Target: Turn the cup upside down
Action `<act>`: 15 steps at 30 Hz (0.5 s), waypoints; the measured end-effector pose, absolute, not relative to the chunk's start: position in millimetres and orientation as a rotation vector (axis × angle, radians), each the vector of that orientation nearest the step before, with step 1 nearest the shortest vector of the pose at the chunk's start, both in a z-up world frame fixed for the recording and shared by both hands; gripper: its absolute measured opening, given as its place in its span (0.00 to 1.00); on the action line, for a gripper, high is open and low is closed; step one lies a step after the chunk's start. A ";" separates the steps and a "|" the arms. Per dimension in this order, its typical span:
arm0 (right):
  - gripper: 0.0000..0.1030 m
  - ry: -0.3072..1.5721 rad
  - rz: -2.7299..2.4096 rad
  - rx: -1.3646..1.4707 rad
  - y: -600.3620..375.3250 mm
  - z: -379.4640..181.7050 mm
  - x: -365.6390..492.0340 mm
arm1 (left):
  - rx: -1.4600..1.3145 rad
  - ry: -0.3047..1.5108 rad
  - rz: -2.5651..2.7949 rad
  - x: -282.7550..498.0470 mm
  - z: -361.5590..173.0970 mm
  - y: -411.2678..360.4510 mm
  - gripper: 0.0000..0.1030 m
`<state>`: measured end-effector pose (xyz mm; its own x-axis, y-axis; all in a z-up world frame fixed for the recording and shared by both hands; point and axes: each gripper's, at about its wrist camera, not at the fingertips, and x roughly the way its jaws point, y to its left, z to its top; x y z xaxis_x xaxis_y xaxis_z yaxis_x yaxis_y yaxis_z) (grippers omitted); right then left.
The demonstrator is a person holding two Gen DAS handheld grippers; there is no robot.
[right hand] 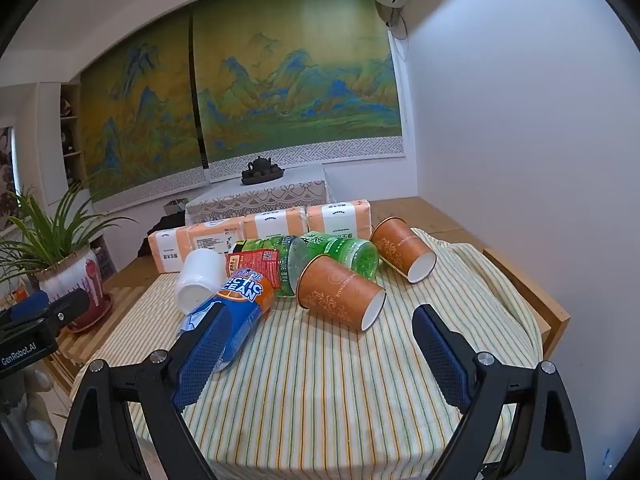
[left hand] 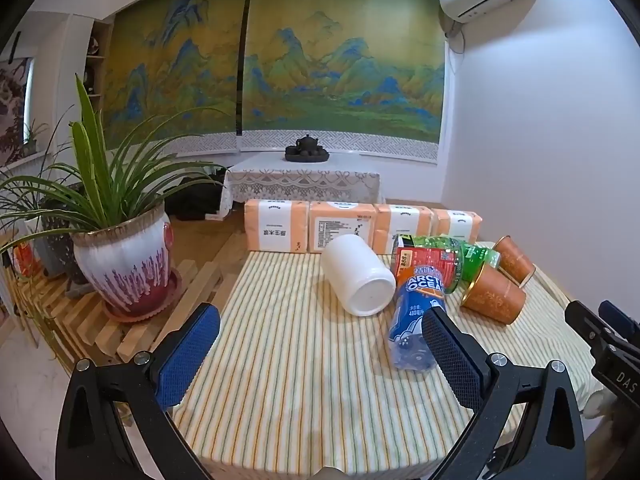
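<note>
Hovering above the near edge of the table (left hand: 304,408), the left tongs (left hand: 320,354) stand wide apart with nothing between the blue pads (left hand: 188,354). In the right wrist view the right tongs (right hand: 320,354) are likewise spread wide and hold nothing.

Task item: a white cup (left hand: 357,275) lies on its side at frame centre in the left view, closed base toward the camera, mouth pointing away toward the back of the table. In the right view the same cup sits left of centre, just beside the bottles.

A blue Arctic Ocean bottle (left hand: 416,320) lies flat to the right of the white cup and appears to touch it; its lower end reaches beside the right pad in the left view and passes behind the left pad in the right view. A green bottle with a red label (right hand: 276,266) lies behind it, and a second green bottle (right hand: 348,254) lies further right.

Two orange paper cups lie on their sides: the near orange cup (right hand: 340,294) at frame centre of the right view, mouth toward lower right, resting against the green bottles; the far orange cup (right hand: 402,250) at upper right of it, apart.

A striped cloth (right hand: 320,392) covers the table. Orange tissue packs (left hand: 344,226) line the far edge. A potted plant (left hand: 124,264) stands at left on a slatted wooden bench (left hand: 100,332), off the cloth.
</note>
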<state>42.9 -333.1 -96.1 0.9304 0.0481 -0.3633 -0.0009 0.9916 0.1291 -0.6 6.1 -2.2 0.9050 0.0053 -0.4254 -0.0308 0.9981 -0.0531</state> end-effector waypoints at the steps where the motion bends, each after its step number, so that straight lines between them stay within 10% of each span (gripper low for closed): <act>1: 0.86 0.374 0.025 0.128 -334.1 -95.7 42.5 | -0.057 0.439 0.020 -0.8 -2.1 4.8 0.99; 15: 0.86 0.379 0.026 0.133 -334.6 -93.5 41.0 | -0.052 0.441 0.017 -0.5 -3.0 3.2 0.99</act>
